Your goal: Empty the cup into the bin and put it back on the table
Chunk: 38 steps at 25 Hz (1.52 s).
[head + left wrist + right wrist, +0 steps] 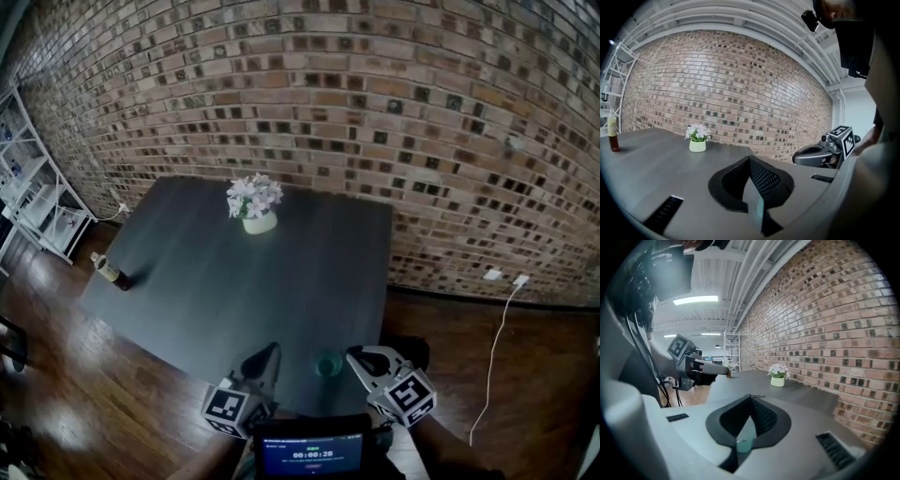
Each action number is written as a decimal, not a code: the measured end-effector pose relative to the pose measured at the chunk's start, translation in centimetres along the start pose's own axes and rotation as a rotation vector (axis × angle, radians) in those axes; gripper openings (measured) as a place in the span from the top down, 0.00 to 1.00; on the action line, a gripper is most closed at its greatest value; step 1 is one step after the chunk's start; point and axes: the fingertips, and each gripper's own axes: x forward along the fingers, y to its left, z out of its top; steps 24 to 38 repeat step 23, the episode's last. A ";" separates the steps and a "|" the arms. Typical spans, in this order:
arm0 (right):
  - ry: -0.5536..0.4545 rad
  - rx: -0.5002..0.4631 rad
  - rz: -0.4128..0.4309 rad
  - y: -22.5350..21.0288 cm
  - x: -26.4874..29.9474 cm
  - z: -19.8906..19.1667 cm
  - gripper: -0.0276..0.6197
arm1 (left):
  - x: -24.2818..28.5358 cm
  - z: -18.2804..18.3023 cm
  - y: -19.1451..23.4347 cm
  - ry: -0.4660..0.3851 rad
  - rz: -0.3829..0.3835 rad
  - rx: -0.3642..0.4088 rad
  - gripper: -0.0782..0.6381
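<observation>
A small translucent green cup (327,364) stands upright on the dark table (234,281), close to its near edge. It sits between my two grippers and neither one holds it. The left gripper (272,350) points up at the cup's left with its jaws together. The right gripper (355,356) lies just right of the cup, also shut and empty. In the right gripper view the jaws (751,400) meet, and the cup (744,443) shows as a green patch low in the gap beneath them. The left gripper view shows its own shut jaws (750,161) and the right gripper (818,154) beyond them. No bin is in view.
A white pot of pale flowers (255,208) stands at the table's far side and a brown bottle (111,272) at its left edge. White shelving (37,202) is at the far left. A brick wall runs behind, with a white cable (497,347) on the wooden floor at the right. A screen (312,455) sits at my chest.
</observation>
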 end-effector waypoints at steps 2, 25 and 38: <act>0.001 0.003 -0.004 0.0 0.1 0.0 0.95 | 0.0 -0.1 -0.1 -0.005 -0.017 -0.001 0.89; -0.014 0.055 -0.061 -1.4 0.4 0.6 0.96 | 0.5 0.3 0.4 -0.027 -0.027 0.008 0.89; -0.014 0.055 -0.061 -1.4 0.4 0.6 0.96 | 0.5 0.3 0.4 -0.027 -0.027 0.008 0.89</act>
